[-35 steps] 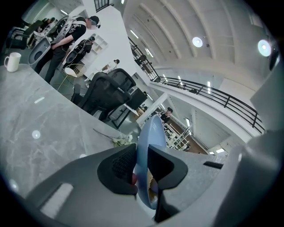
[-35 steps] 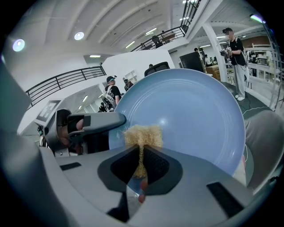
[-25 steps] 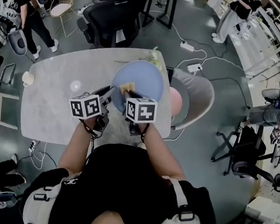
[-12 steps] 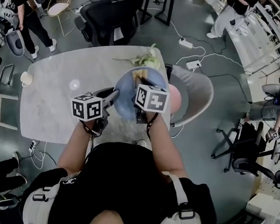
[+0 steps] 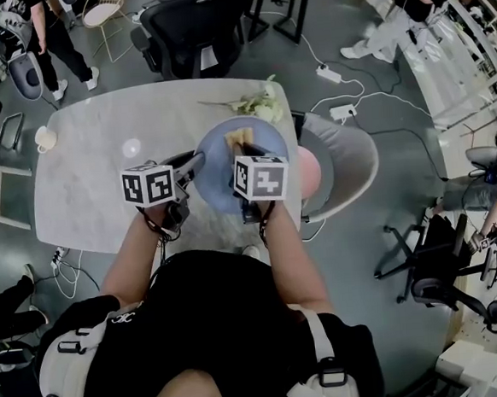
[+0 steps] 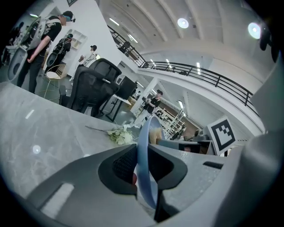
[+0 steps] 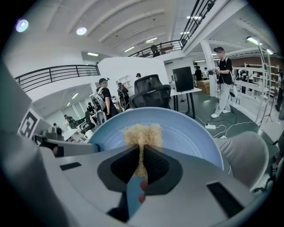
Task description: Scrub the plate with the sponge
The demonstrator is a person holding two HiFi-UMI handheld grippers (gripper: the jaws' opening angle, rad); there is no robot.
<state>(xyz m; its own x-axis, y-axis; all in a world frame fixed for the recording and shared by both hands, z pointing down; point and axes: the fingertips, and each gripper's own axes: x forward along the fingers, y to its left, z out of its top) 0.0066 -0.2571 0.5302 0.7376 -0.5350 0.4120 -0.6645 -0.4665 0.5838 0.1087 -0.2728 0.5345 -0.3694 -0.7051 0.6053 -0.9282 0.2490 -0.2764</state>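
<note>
Fingers (image 6: pixel 120 167) of the left gripper (image 6: pixel 143 165) are clamped on the rim of the blue plate (image 6: pixel 144 148), which shows edge-on between them in the left gripper view. From the head view that grip sits at the plate's left side, so this hand appears to be the anchor. The right gripper (image 7: pixel 142 165) has its jaws closed on the tan sponge (image 7: pixel 143 135), whose frayed end sticks out ahead of the jaws and lies against the plate's face. The sponge's long axis runs along the jaws, away from the person, and its tip sits on the far half of the face, short of the far rim. Bare blue face lies to both sides of it and back toward the person, so the next scrubbing stroke probably belongs to the right hand, sweeping sideways or pulling nearer. Whether the plate rests on the marble table (image 5: pixel 85 185) or is held just above it cannot be told. Beyond the plate's far rim a sprig of white flowers (image 5: pixel 263 106) lies on the table, a white cup (image 5: pixel 47 139) sits at its far left edge, and a black office chair (image 5: pixel 197 35) stands behind.
</note>
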